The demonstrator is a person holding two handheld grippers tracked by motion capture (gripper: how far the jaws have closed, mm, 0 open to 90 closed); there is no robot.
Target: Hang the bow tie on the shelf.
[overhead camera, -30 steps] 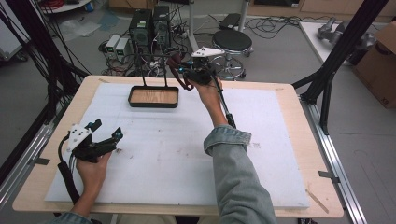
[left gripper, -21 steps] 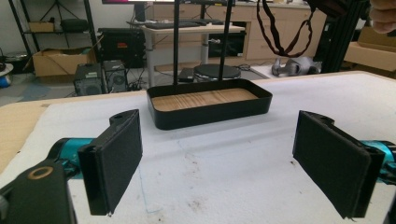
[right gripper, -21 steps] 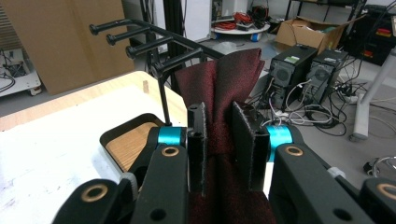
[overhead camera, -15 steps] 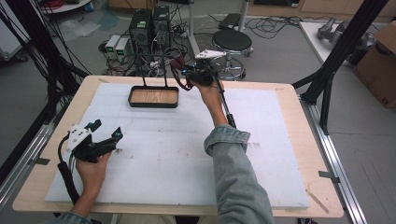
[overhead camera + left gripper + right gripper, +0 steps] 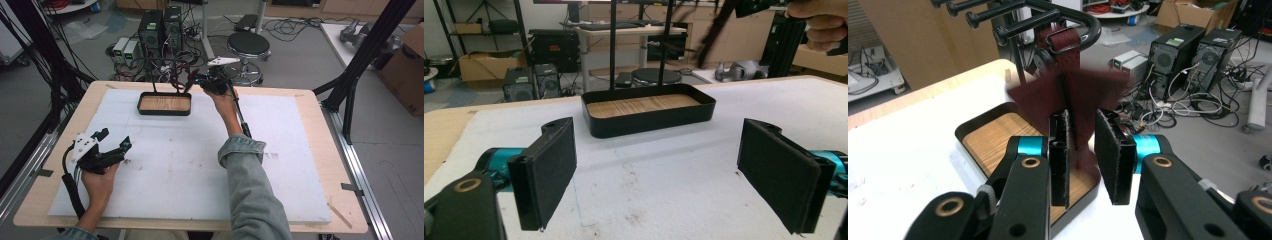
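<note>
A black tray (image 5: 139, 106) with a wooden floor sits at the far middle of the white mat, and a black rack (image 5: 152, 75) with hooked arms rises from it. A dark red cloth (image 5: 1062, 47) hangs from one rack hook (image 5: 1087, 22) and runs down between my right gripper's pads. My right gripper (image 5: 1083, 155) is shut on that cloth just above the tray's (image 5: 967, 133) right end; in the high view it (image 5: 194, 81) sits beside the cloth (image 5: 178, 81). My left gripper (image 5: 114, 139) rests low at the near left, open and holding nothing (image 5: 656, 170), facing the tray (image 5: 649, 124).
The white mat (image 5: 190, 165) covers most of the wooden table (image 5: 310, 107). Black frame struts (image 5: 360, 65) stand at both sides. Computers (image 5: 160, 25), a stool (image 5: 248, 45) and cables lie on the floor beyond the far edge.
My right gripper has come down a little toward the tray with the cloth in it. The left gripper has stayed where it was.
</note>
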